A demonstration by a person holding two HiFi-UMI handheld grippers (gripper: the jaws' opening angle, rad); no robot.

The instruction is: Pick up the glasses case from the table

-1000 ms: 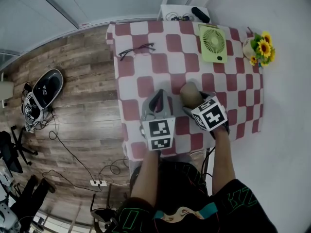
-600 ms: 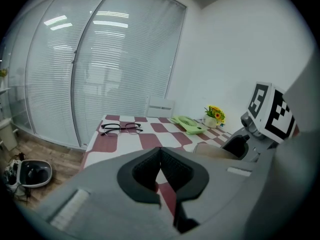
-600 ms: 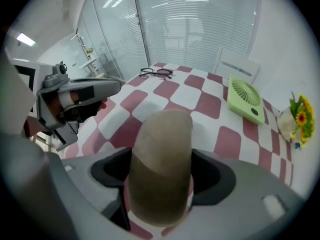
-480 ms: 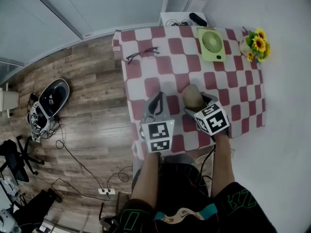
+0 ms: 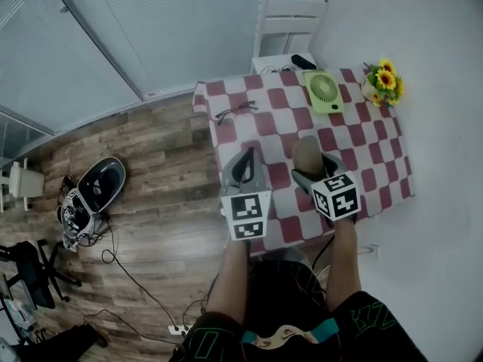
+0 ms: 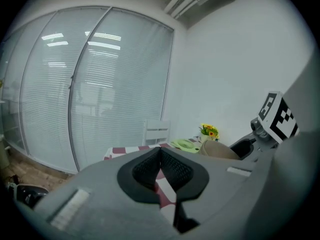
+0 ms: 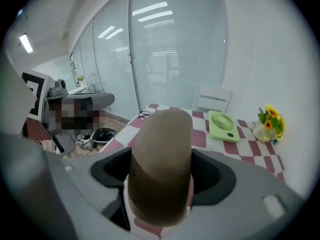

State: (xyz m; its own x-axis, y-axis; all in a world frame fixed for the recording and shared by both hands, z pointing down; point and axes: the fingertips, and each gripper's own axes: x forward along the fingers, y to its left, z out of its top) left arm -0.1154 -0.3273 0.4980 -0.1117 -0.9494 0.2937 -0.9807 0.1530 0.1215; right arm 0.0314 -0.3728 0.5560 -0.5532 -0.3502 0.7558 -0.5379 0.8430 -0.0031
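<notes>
My right gripper (image 5: 309, 166) is shut on the tan glasses case (image 5: 306, 154), held up above the checked table (image 5: 355, 119). In the right gripper view the glasses case (image 7: 161, 166) fills the middle, clamped between both dark pads, with my right gripper (image 7: 162, 176) around it. My left gripper (image 5: 244, 167) hangs over the table's left part, shut and empty; in its own view the left gripper (image 6: 161, 169) has its pads pressed together, and the case (image 6: 218, 149) shows at the right. A pair of black glasses (image 5: 234, 111) lies at the table's far left.
A green fan (image 5: 323, 90) and a pot of sunflowers (image 5: 379, 81) stand at the table's far right. A white chair (image 5: 289, 21) is behind the table. On the wooden floor at the left lie a dark bag (image 5: 102, 183) and cables.
The head camera has risen and drawn back, so the table looks smaller. Both grippers have lifted with it, and the right one still holds the case.
</notes>
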